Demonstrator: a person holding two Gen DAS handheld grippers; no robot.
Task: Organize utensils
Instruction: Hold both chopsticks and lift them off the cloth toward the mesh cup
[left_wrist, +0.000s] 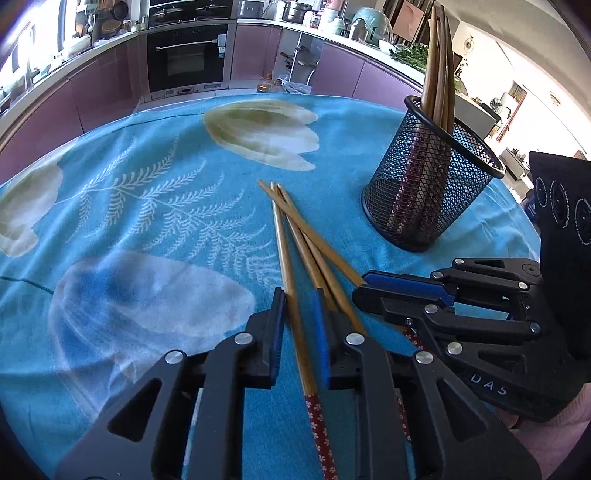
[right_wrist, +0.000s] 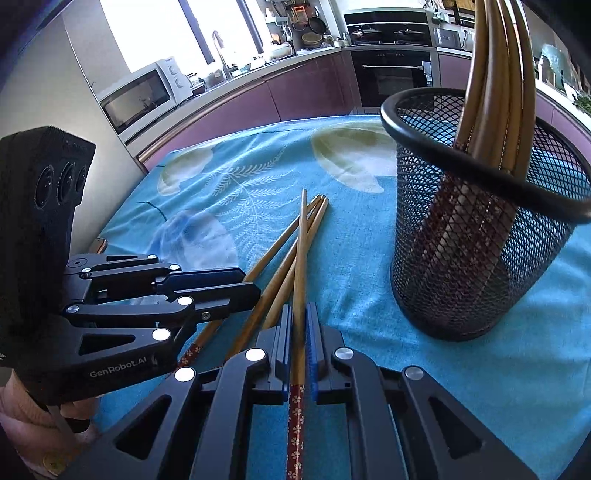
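Loose bamboo chopsticks (left_wrist: 314, 254) with red flowered handles lie crossed on the blue cloth. In the left wrist view my left gripper (left_wrist: 299, 321) straddles one chopstick (left_wrist: 286, 258). Its blue pads stand slightly apart, with a gap on the right side, so it is open. My right gripper (right_wrist: 298, 325) is shut on another chopstick (right_wrist: 303, 240), which runs forward between its pads. Each gripper shows from the side in the other view: the right gripper (left_wrist: 364, 291) and the left gripper (right_wrist: 251, 286). A black mesh cup (left_wrist: 428, 184) (right_wrist: 480, 240) stands to the right, holding several chopsticks upright.
The blue flowered cloth (left_wrist: 147, 206) covers the table, whose far edge (left_wrist: 221, 98) faces purple kitchen cabinets and an oven (left_wrist: 186, 59). A microwave (right_wrist: 140, 96) sits on the counter at the left. A hand (right_wrist: 22, 406) holds the left gripper.
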